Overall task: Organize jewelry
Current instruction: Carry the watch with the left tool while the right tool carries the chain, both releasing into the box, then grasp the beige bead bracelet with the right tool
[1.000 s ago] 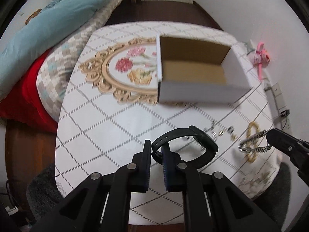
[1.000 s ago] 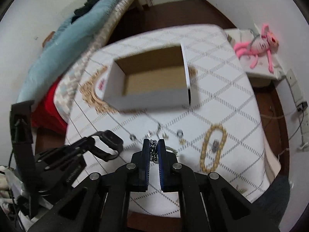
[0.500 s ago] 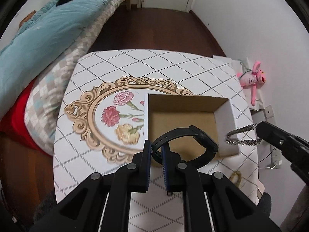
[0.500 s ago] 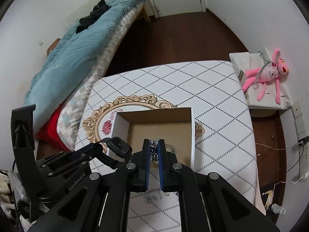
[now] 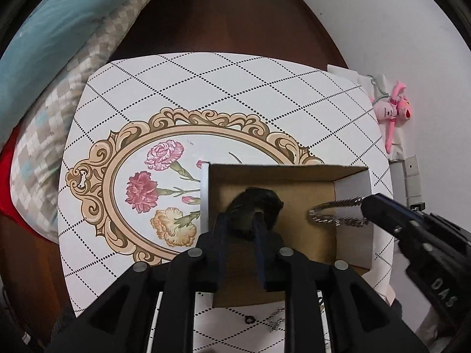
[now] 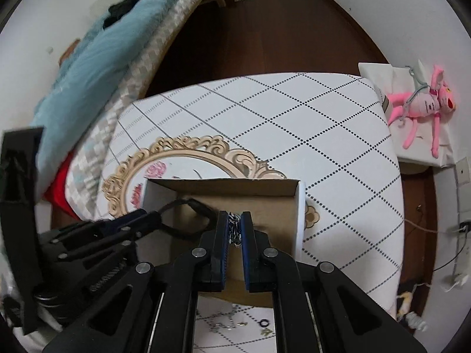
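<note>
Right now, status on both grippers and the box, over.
Left gripper open, black wristwatch loose between its fingers. Right gripper shut on silver chain bracelet. Both over open cardboard box. Nothing blocking.

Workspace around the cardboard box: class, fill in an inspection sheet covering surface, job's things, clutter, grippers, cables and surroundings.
Surface: table under a white diamond-pattern cloth with a floral oval print.
Job's things: open cardboard box; black watch inside it; silver chain bracelet over its right side.
Clutter: small rings and metal bits on the cloth in front of the box.
Grippers: left gripper looks parted around the watch; right gripper shut on the bracelet.
Cables: cords and a wall plug on the floor to the right.
Surroundings: blue duvet, pink plush toy, dark wood floor.
</note>
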A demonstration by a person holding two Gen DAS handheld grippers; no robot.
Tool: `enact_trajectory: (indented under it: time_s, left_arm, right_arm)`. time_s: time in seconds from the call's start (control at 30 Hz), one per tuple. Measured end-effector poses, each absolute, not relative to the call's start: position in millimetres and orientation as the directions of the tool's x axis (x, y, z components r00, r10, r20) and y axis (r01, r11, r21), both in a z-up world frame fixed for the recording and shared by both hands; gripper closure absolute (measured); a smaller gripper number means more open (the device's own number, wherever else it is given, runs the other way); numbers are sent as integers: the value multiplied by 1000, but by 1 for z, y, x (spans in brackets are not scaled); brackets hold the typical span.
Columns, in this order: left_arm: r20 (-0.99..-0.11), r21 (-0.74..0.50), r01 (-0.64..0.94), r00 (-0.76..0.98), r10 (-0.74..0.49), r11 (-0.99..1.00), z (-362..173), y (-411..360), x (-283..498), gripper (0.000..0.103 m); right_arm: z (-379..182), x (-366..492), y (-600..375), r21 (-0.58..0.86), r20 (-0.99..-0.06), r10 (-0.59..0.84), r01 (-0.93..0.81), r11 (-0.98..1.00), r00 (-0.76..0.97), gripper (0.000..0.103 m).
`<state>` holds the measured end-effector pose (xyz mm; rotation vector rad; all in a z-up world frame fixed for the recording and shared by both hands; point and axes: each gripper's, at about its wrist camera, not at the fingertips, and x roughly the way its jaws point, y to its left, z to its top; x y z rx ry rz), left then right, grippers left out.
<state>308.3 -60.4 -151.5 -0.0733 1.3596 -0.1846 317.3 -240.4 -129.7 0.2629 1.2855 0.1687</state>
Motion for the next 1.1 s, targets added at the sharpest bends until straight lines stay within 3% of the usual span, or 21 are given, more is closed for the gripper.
enact_trajectory:
  time_s: [0.1, 0.13, 0.2, 0.23, 0.27, 0.37, 0.47, 0.57, 0.83, 1.1]
  left_arm:
    - [-963, -174, 80, 193, -186, 982, -147, -60, 312, 85]
    - [-964, -167, 79, 199, -179, 983, -145, -60, 312, 82]
    - [-962, -140, 75, 227, -153, 987, -138, -59, 311, 51]
    - [-959, -120, 71, 250, -134, 990, -135, -58, 309, 43]
    - [-956, -98, 66, 270, -112, 993, -132, -56, 308, 35]
    - [-942, -50, 66, 328, -69, 997, -126, -52, 300, 32]
    - [-925, -8, 53, 380, -27, 999, -126, -49, 289, 19]
    - [-916, 15, 60, 402, -11, 998, -132, -49, 278, 0]
    - [-924, 38, 50, 382, 16, 998, -155, -48, 259, 0]
    - [-900, 41, 33, 436, 22, 999, -139, -50, 239, 0]
  right_arm:
    - [-134, 320, -244, 272, -933, 257, 25, 962, 250, 93]
    - [-134, 320, -246, 257, -938, 241, 35, 966, 249, 87]
    - [-133, 317, -253, 257, -936, 236, 49, 965, 261, 63]
    - [-132, 316, -254, 247, -938, 225, 53, 967, 264, 48]
    - [-130, 313, -257, 232, -938, 208, 56, 971, 276, 42]
    - [-128, 306, -262, 166, -947, 141, 62, 984, 290, 36]
    - [-134, 295, -262, 66, -955, 44, 66, 996, 293, 10]
    - [-143, 284, -259, 1, -955, -18, 66, 998, 295, 7]
    - [-156, 266, -254, -38, -953, -59, 78, 996, 296, 5]
    - [-136, 243, -255, -61, -932, -91, 94, 994, 351, 5]
